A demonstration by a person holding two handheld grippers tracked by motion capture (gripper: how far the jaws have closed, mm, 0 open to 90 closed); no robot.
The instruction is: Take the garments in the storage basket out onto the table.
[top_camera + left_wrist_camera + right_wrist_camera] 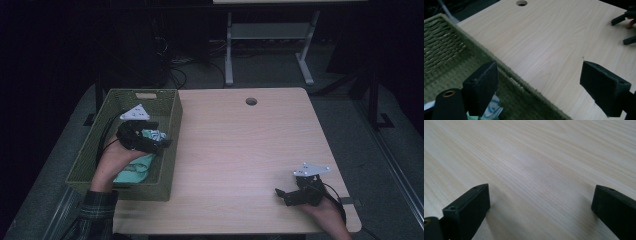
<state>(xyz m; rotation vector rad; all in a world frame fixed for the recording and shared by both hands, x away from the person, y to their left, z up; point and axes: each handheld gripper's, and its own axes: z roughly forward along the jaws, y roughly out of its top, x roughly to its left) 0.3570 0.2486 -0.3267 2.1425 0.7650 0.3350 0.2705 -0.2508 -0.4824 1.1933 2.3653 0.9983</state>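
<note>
Teal cloth [134, 170] in basket [167, 150], beneath open left gripper [162, 144] jaws

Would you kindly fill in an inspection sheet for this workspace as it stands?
Surface: light wooden table, round hole near far edge.
Job's things: green woven basket at table's left side, holding pale green and white cloth.
Clutter: nothing seen.
Grippers: left gripper open above basket; right gripper open, low over table.
Cables: black cable trails from left gripper.
Surroundings: grey metal table legs, dark floor.
</note>
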